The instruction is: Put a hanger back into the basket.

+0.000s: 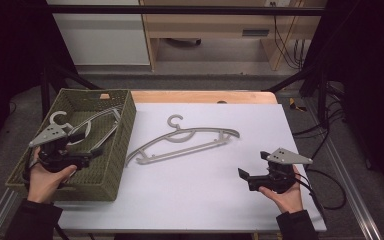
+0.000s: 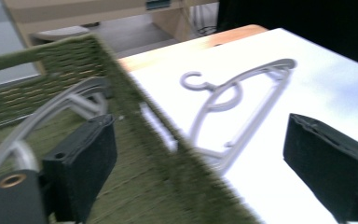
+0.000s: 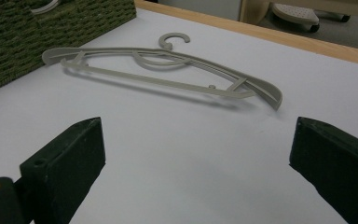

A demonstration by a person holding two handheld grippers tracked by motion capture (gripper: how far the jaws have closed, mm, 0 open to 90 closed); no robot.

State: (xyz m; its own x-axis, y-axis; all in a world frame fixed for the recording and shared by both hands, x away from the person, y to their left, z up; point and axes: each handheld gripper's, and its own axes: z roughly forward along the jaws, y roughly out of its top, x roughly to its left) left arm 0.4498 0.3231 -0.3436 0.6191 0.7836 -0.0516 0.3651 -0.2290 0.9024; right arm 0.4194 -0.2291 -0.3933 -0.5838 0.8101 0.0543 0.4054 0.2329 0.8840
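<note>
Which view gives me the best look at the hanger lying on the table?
The right gripper view: the hanger on the table lies whole, sharp and close. The high view shows it whole but smaller. The left gripper view shows it blurred, one end behind the basket wall.

basket (image 2: 135, 107) rim motion-blurred, basket hanger (image 1: 100, 120) partly hidden behind left tongs (image 1: 82, 134)

Olive-green woven basket (image 1: 116, 165), ribbed weave pattern. Two light grey plastic hangers: hanger on the worktop (image 1: 185, 141), hanger in the basket (image 1: 97, 122). Worktop (image 1: 205, 190) plain white, light wood edge. Fingers (image 3: 67, 170) black. Gripper plates grey.
</note>
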